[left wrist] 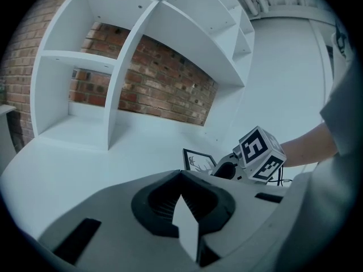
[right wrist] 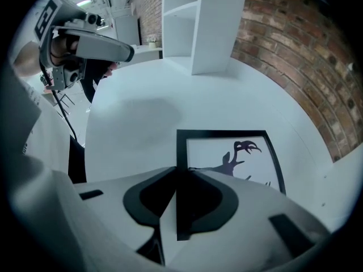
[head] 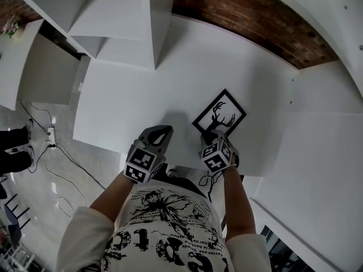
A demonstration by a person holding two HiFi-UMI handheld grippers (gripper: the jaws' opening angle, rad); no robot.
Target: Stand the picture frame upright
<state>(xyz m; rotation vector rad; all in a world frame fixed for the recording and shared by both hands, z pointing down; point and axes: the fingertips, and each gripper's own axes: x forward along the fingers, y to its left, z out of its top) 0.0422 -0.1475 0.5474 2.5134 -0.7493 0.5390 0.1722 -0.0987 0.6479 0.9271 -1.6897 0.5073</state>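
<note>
Nearest, 1 person in a printed T-shirt [head: 164,231], with a bare forearm behind each tool. 1 left gripper [left wrist: 180,177], jaws pressed together at the tips with nothing between them, held over the bare white tabletop [head: 130,95]. 1 right gripper [right wrist: 177,170], jaws likewise pressed together. Its tips sit over the near corner of the picture frame [head: 220,114], whose black border shows through the slit behind them; whether they touch the frame cannot be told. The frame has a black border and a white print with a dark antlered deer silhouette. It lies flat and face up on the right part of the tabletop, set cornerwise to the person. 1 white shelf unit [head: 130,21] stands farther back, to the left. 1 red-brick wall [head: 249,21] stands behind.
</note>
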